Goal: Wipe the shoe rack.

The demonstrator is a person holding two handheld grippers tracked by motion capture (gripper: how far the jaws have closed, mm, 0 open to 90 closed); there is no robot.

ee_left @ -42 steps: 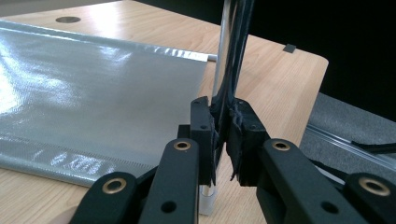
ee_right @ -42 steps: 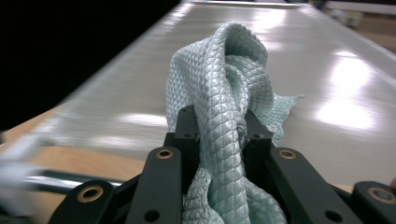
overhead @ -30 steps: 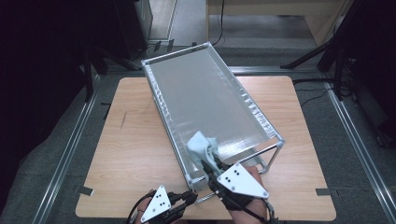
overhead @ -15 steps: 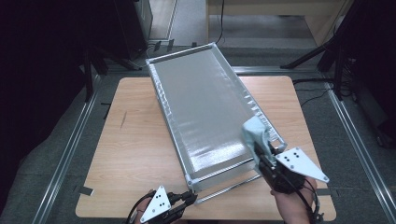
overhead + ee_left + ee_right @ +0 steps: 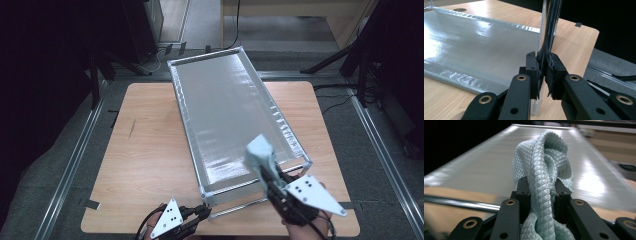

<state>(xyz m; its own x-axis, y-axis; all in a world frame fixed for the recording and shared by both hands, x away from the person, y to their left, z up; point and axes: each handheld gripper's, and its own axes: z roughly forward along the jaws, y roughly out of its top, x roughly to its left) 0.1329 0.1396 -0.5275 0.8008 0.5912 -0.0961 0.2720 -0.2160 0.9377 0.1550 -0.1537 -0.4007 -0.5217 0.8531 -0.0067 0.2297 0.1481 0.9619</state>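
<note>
Right gripper [image 5: 267,172] squeezing a pale green cloth [image 5: 260,152] on the shiny silver tray [image 5: 225,100], left gripper [image 5: 202,212] pinching the tray's near corner post [image 5: 543,37], wooden table [image 5: 145,150] underneath

We find no legible text, label, brand, number or sign anywhere on this table. The embossed band along the edge of the silvery sheet [image 5: 461,77] carries raised marks that we cannot make out as letters.
</note>
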